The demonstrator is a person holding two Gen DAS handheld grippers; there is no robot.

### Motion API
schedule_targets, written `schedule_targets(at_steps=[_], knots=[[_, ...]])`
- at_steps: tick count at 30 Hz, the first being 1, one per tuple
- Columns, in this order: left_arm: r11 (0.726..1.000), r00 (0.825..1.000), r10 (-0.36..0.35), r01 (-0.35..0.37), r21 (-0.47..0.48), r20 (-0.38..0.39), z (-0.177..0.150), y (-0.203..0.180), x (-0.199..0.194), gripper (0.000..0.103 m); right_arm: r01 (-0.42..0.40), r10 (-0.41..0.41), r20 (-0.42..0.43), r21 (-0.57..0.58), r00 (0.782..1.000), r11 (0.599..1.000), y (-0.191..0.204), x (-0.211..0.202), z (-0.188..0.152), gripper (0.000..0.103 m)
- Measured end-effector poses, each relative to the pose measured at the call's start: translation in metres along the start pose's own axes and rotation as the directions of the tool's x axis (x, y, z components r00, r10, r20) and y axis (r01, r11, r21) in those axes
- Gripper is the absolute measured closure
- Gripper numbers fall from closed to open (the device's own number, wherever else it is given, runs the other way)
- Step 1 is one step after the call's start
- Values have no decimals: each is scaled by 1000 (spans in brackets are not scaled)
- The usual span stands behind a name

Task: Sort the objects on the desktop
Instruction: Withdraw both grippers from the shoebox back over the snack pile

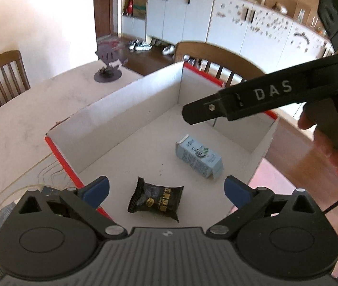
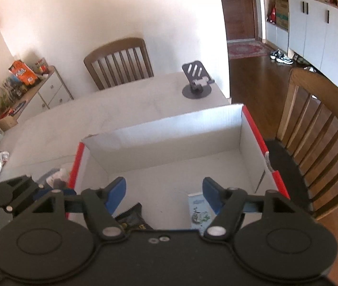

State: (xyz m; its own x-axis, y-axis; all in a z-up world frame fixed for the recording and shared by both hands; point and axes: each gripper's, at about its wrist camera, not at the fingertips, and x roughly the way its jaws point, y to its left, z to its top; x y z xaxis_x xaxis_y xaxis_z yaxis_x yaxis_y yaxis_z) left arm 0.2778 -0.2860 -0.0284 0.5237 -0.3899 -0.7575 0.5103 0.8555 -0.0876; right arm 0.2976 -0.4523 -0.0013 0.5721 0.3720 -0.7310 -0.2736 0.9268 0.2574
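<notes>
Left tongs [image 1: 166,191]: spread wide, nothing between the blue pads, hanging over the near end of the box.
Black snack packet [image 1: 155,199]: lying flat on the box floor, near end, right below the gap of the left tongs and not touched by either pad.
Blue carton [image 1: 198,157]: on its side on the box floor, a bit farther in and to the right of the packet, the two near each other but apart.
Box [image 1: 121,116]: white inside, red along the rims, sitting at the desk's right edge, with only those two things in it.
Right tongs [image 2: 164,193]: also let go, pads well apart and empty; from the left view they reach in over the far right part of the box, with a hand [image 1: 328,143] behind them.
Desk [image 1: 25,109]: pale top, a dark phone stand [image 1: 108,68] at the far corner, well away from the box.
Chairs: one wooden chair [image 2: 120,62] at the far side, another [image 2: 321,131] just right of the box.
</notes>
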Motion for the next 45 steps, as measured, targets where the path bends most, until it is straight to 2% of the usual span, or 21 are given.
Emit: schedule_targets(at_steps=[11,13,17,20,25,27,30,35,41,45], knots=[[998,995,-58,61,-36,82,-22,23,-46,0,41,-42,97,21,994,999,37,-23,-8,28],[998,994,-51,55,-28,100,-28,28,-54,0,54,-58,125,29,990,998,44,-27,-12,26],[999,992,-41,45,-29,122,-40,41,-71,0,28,-35,146,51,989,998,56,-30,-20,23],[998,990,-32,38,-42,135,-50,51,-84,0,60,-66,165,42,984,997,73,-32,-27,21],[997,987,-36,46,-60,156,-67,70,-108,0,69,-83,190,80,978,994,94,-33,-39,20],[998,985,-22,31,-55,170,-74,77,-117,0,71,-94,205,117,974,991,102,-34,-45,20],[998,983,3,8,-62,182,-85,88,-131,0,31,-61,206,143,977,989,114,-33,-51,20],[995,978,47,-28,-95,202,-104,111,-152,0,69,-79,237,50,968,996,150,-31,-59,20],[989,969,92,-62,-133,230,-126,137,-178,0,89,-81,207,-29,975,996,191,-21,-65,20],[981,959,134,-93,-169,249,-142,152,-193,0,75,-64,192,-50,979,996,213,-14,-70,20]])
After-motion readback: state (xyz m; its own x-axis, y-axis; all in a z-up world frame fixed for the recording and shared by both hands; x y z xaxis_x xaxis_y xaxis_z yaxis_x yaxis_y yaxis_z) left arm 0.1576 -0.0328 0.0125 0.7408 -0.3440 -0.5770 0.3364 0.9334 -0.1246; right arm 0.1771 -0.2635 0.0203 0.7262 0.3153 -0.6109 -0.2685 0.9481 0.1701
